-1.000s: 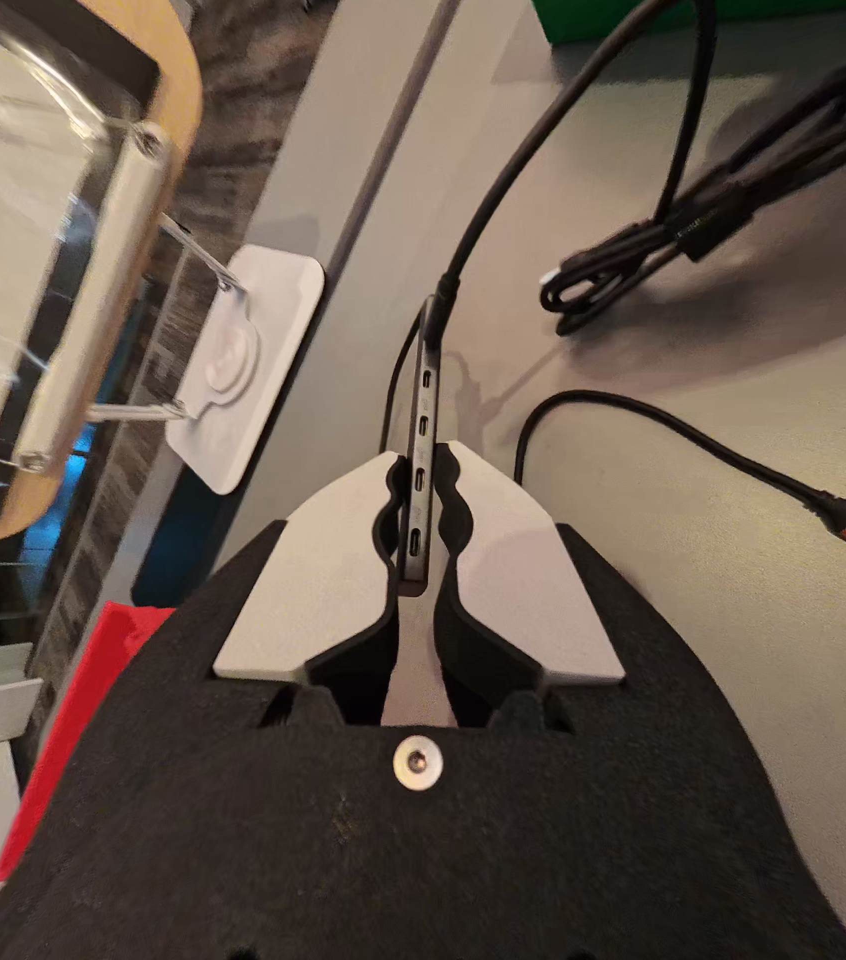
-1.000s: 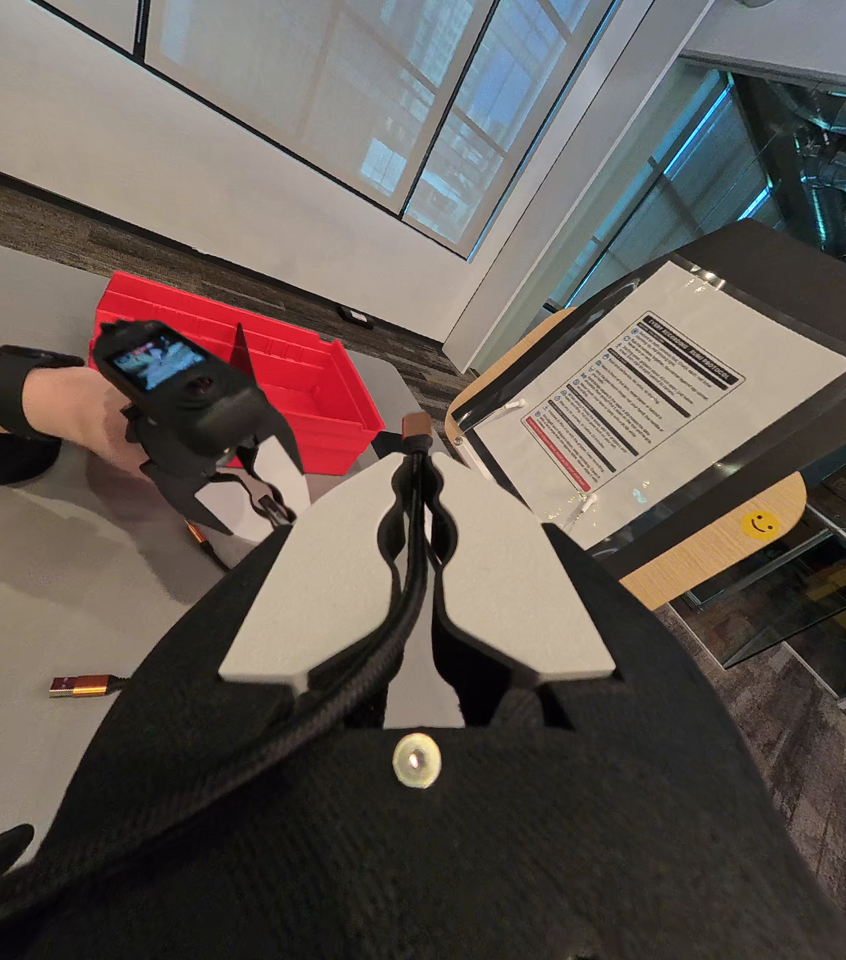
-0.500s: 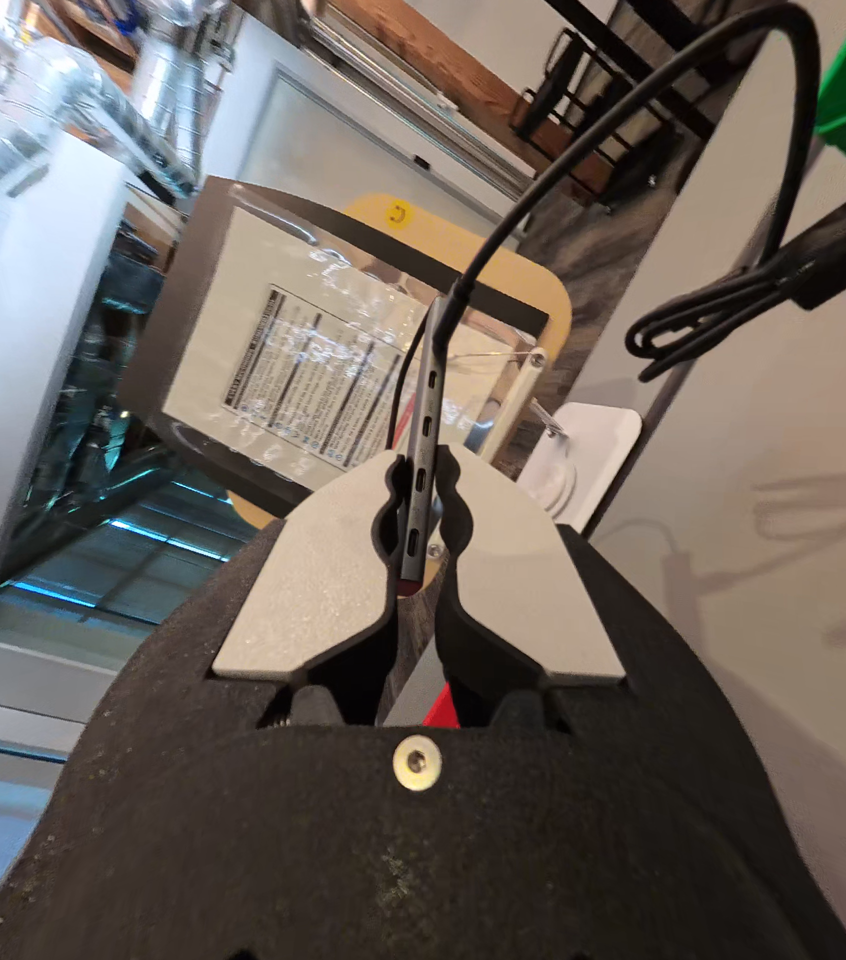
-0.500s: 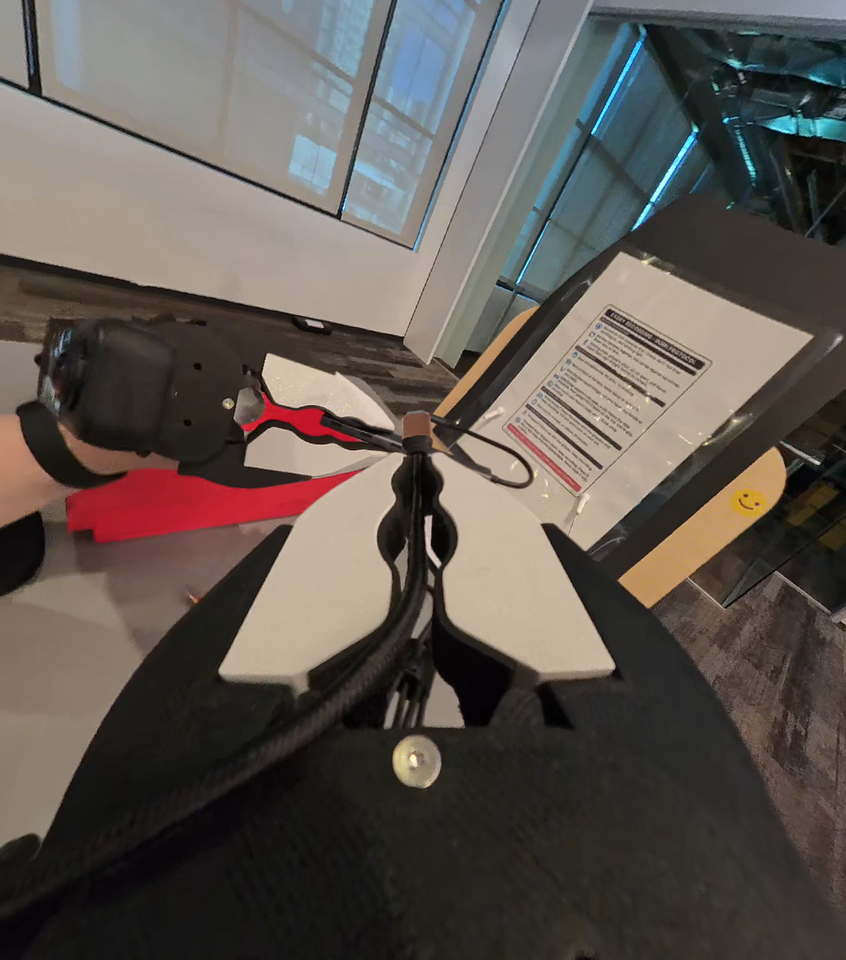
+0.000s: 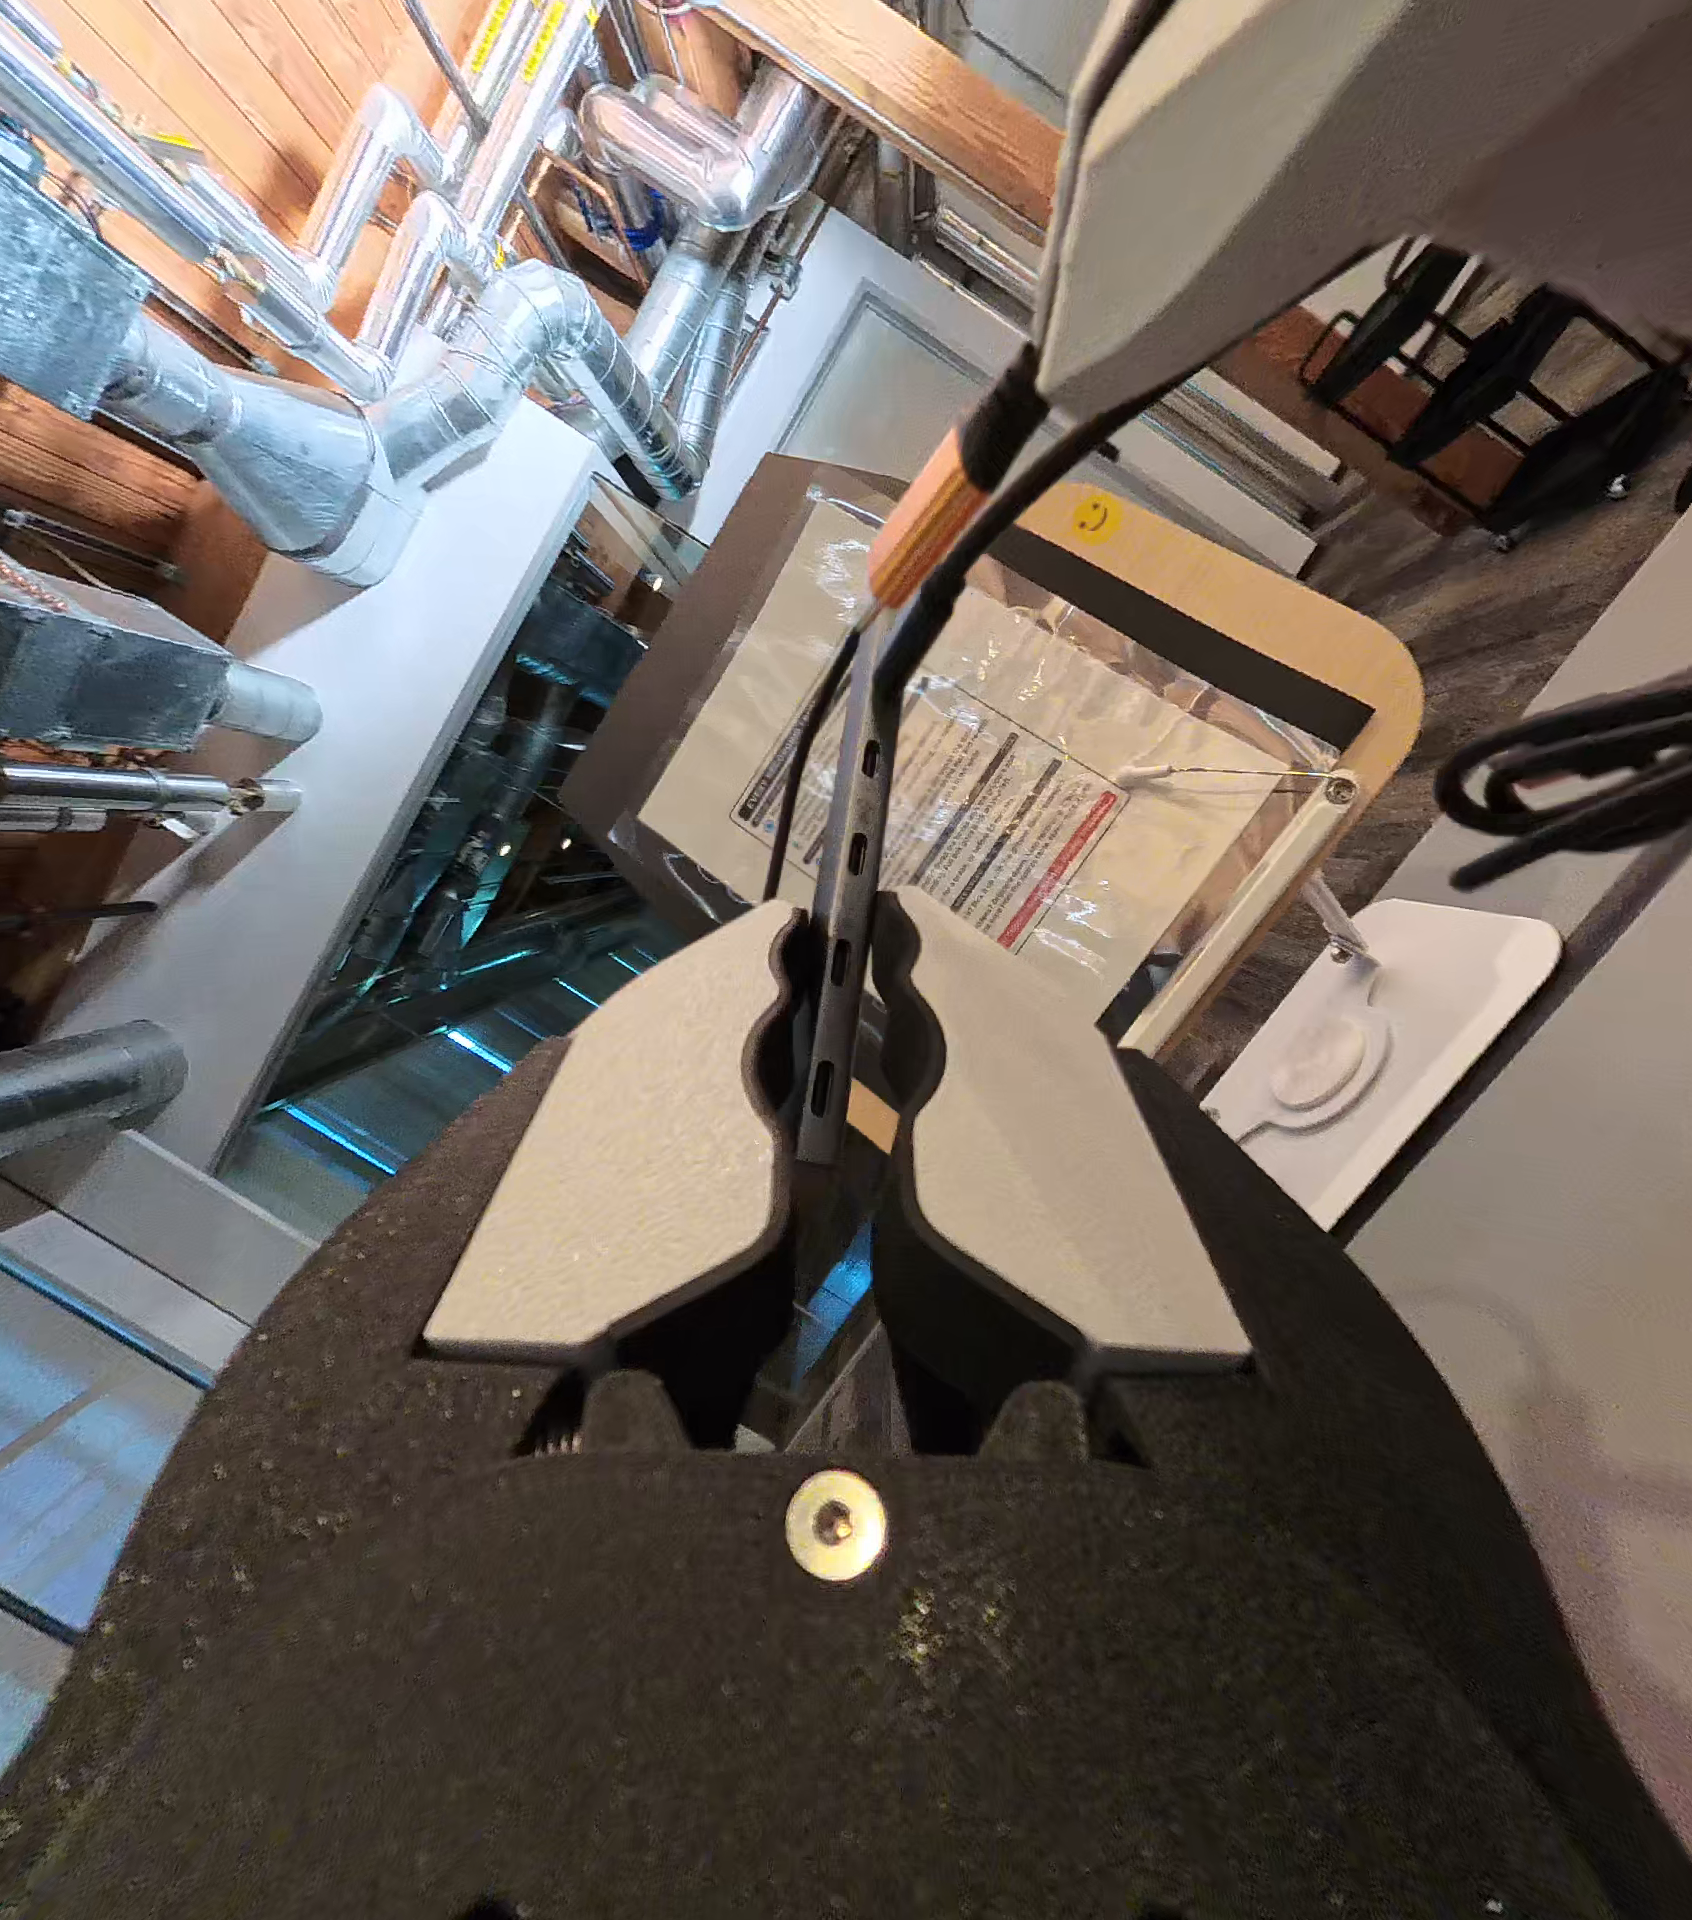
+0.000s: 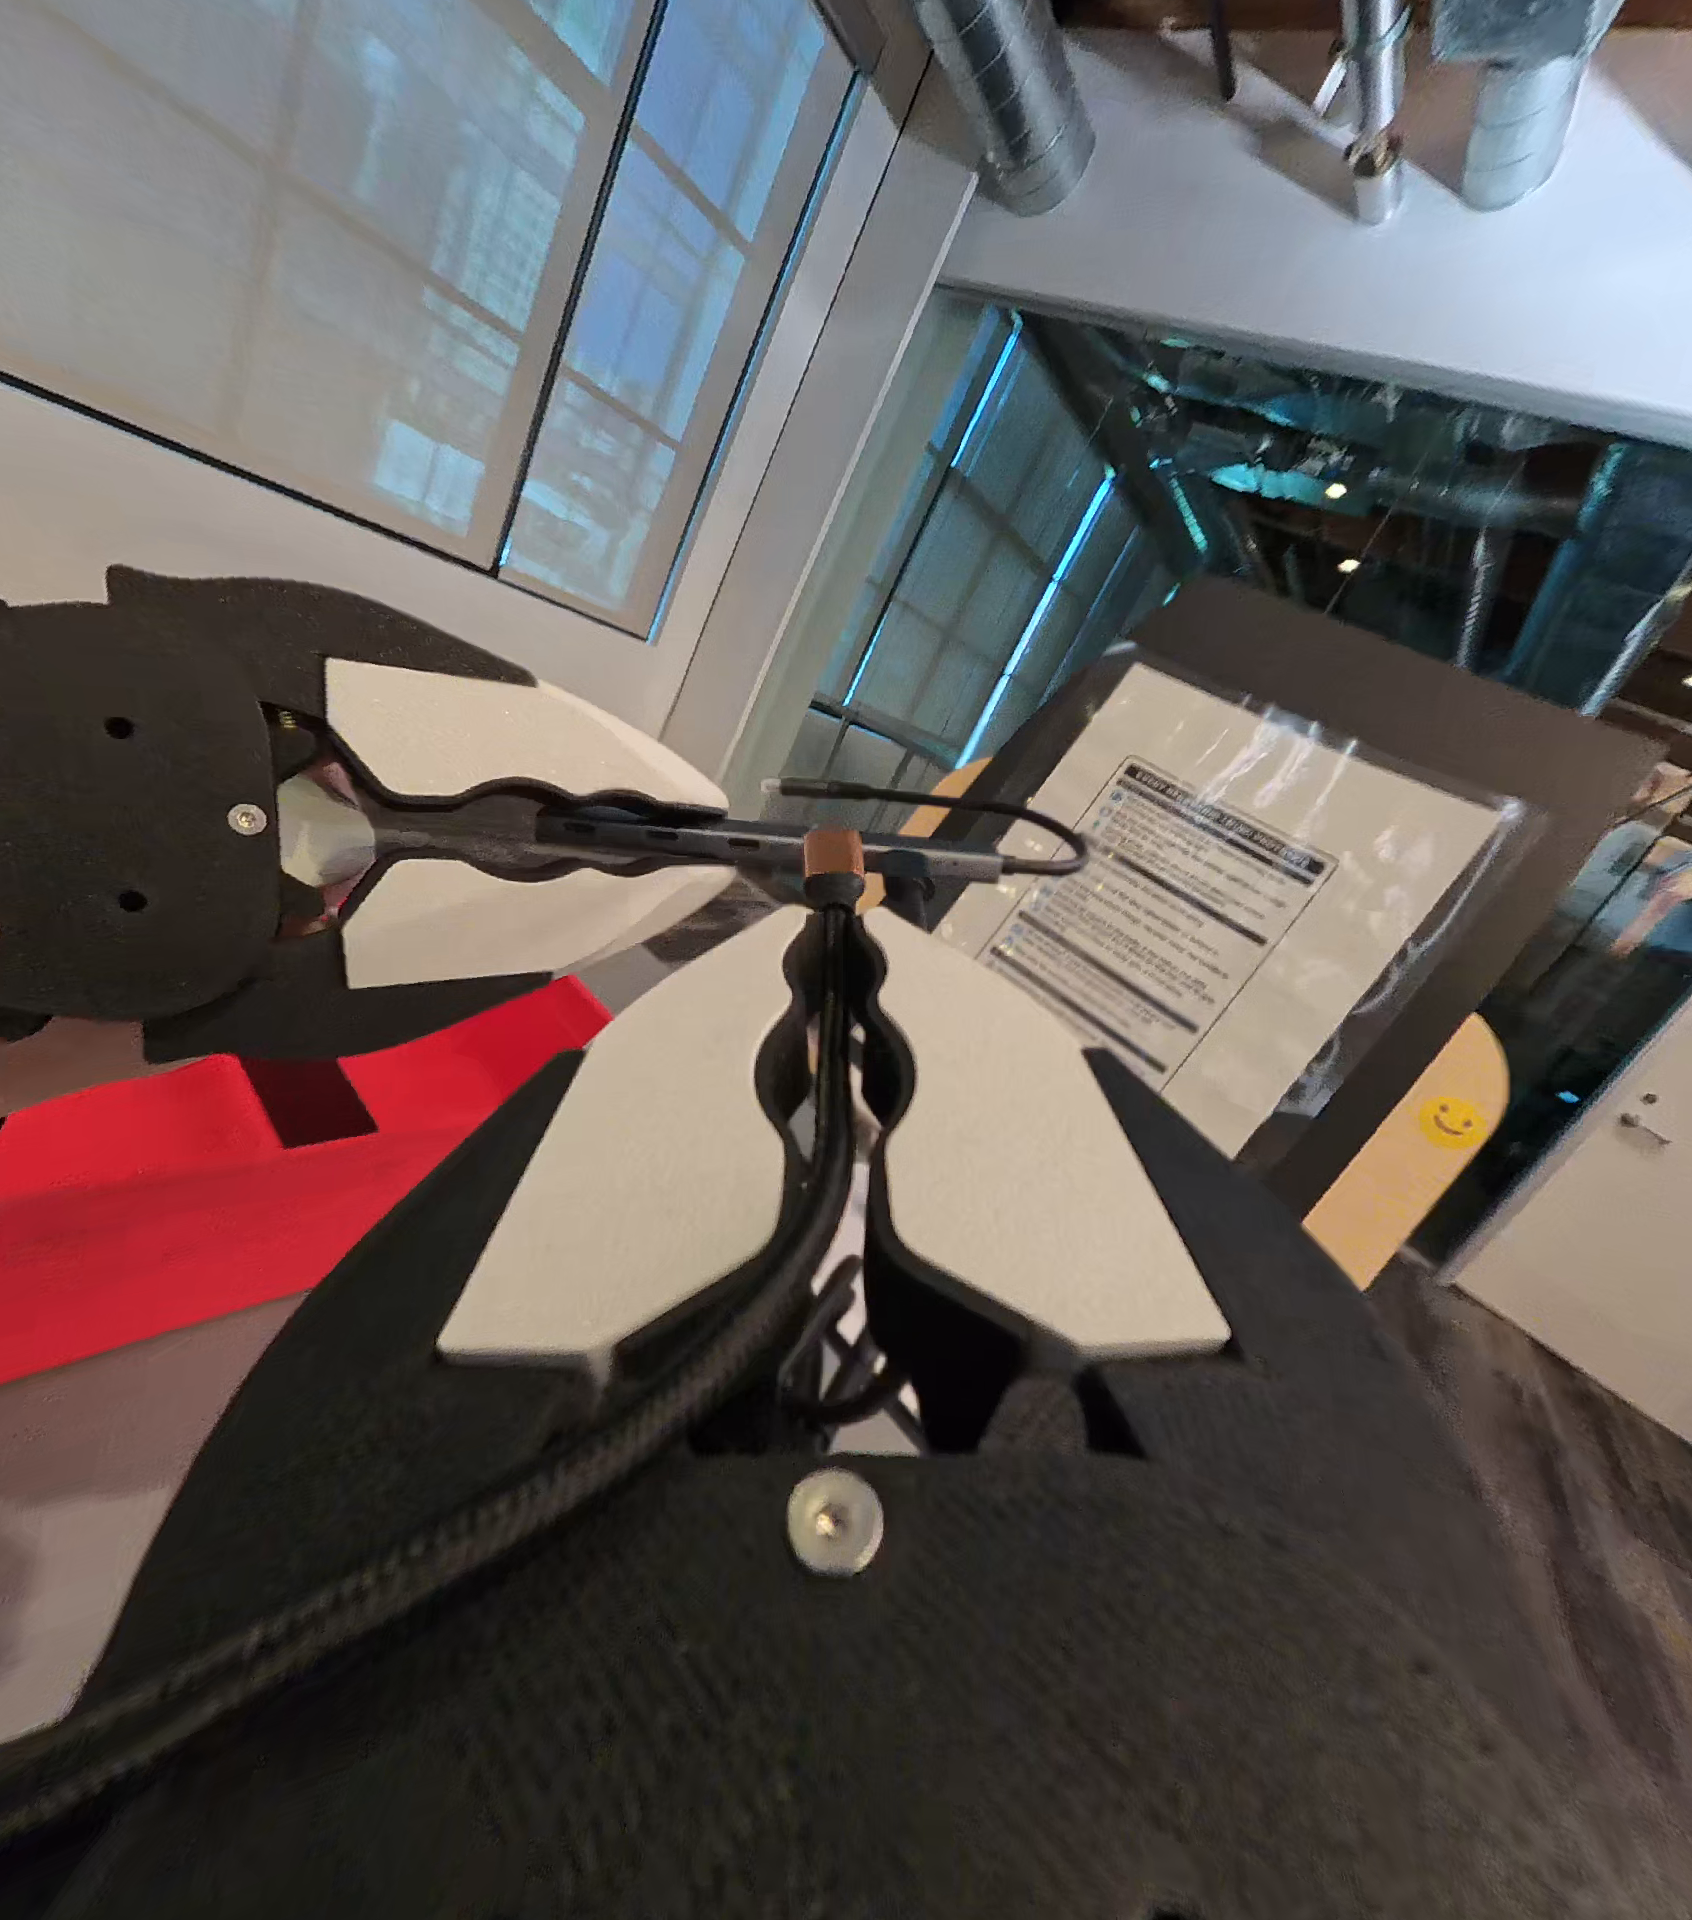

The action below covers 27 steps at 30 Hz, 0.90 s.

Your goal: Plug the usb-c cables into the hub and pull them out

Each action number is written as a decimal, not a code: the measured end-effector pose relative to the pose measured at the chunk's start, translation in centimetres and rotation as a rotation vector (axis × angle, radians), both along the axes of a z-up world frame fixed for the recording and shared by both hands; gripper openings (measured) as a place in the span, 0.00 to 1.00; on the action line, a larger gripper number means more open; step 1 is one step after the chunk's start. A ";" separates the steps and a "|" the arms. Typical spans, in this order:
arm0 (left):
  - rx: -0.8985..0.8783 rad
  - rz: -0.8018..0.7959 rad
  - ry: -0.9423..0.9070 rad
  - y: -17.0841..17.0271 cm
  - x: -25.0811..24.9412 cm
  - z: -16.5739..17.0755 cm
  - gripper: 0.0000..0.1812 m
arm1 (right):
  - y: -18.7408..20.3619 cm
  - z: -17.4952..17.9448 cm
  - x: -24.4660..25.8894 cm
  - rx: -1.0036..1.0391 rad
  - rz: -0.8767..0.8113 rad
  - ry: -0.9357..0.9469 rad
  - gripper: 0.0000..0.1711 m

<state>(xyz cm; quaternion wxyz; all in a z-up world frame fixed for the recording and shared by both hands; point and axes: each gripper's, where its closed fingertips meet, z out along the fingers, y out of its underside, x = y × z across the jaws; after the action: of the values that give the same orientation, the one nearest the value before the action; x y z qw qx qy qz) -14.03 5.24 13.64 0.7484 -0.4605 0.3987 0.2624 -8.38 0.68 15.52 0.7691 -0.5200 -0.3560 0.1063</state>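
Observation:
My left gripper (image 5: 837, 920) is shut on a thin dark grey hub (image 5: 863, 800) and holds it edge-up in the air, with several ports showing along the edge. My right gripper (image 6: 834, 920) is shut on a black braided USB-C cable (image 6: 800, 1226) just behind its copper-coloured plug (image 6: 831, 854). The plug's tip touches the hub's (image 6: 655, 831) port edge just past the left gripper (image 6: 707, 844). I cannot tell if it is seated. In the left wrist view the plug (image 5: 935, 509) meets the hub's far end, under the right gripper's fingers (image 5: 1341, 156).
The hub's own short cable (image 6: 1039, 821) loops off its far end. A red bin (image 6: 146, 1195) lies below the left gripper. A bundle of black cables (image 5: 1600, 758) lies on the grey table (image 5: 1600, 1403). A sign stand (image 6: 1185, 935) with a white base (image 5: 1361, 1039) stands beyond the table. Tip to tip, the grippers are about 8 cm apart.
My left gripper has lifted the hub off the table and tilted it up. My right gripper has brought the plug in until it touches the hub's edge.

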 end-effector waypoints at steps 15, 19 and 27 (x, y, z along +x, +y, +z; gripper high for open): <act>0.096 0.056 0.078 -0.4 0.0 0.4 0.06 | -0.3 -0.7 -1.5 -0.041 -0.067 0.022 0.03; 0.089 0.055 0.078 -0.3 0.0 0.3 0.06 | -3.4 1.6 -1.8 -0.030 0.023 0.084 0.03; 0.075 0.043 0.093 -0.3 0.6 -0.1 0.06 | -1.7 0.0 -2.2 -0.168 0.072 0.172 0.03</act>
<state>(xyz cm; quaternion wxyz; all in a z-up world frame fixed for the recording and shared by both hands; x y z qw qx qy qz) -13.46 4.98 13.50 0.7400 -0.4279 0.4130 0.3142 -10.56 -1.06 15.49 0.7463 -0.5583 -0.2970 0.2076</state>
